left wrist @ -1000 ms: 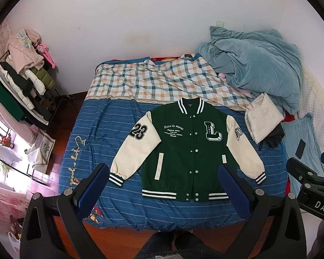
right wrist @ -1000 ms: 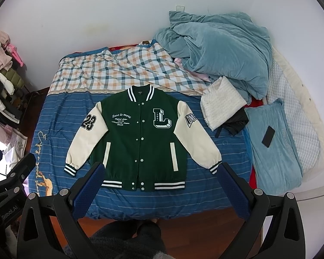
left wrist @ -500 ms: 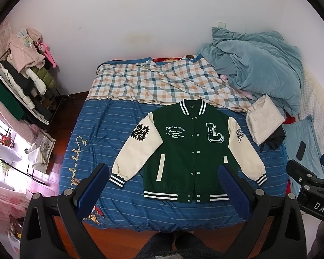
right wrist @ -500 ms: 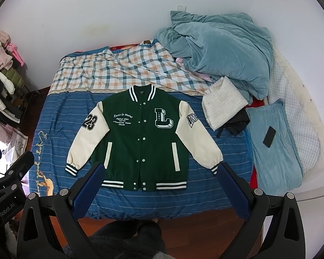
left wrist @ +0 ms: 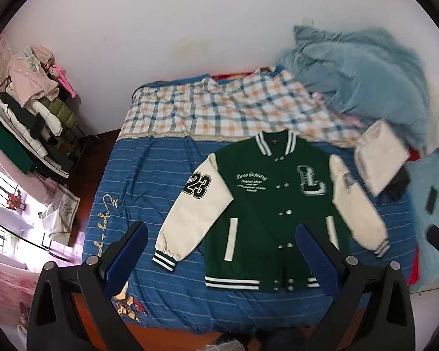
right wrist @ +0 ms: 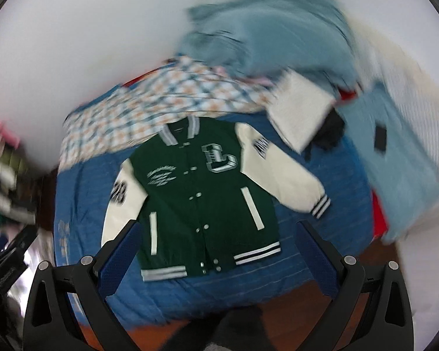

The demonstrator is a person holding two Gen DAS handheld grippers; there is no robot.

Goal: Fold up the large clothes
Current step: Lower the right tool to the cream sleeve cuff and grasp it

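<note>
White wall [left wrist: 166, 29], blue-striped bed [left wrist: 149, 181], wooden floor [left wrist: 82, 187], laden clothes rack [left wrist: 29, 111], bright window [left wrist: 0, 204]

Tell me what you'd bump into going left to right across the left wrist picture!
Clothes rack → cream sleeve with the number 23 → green front of the varsity jacket → big letter L patch → other cream sleeve → folded white cloth → black phone.
</note>
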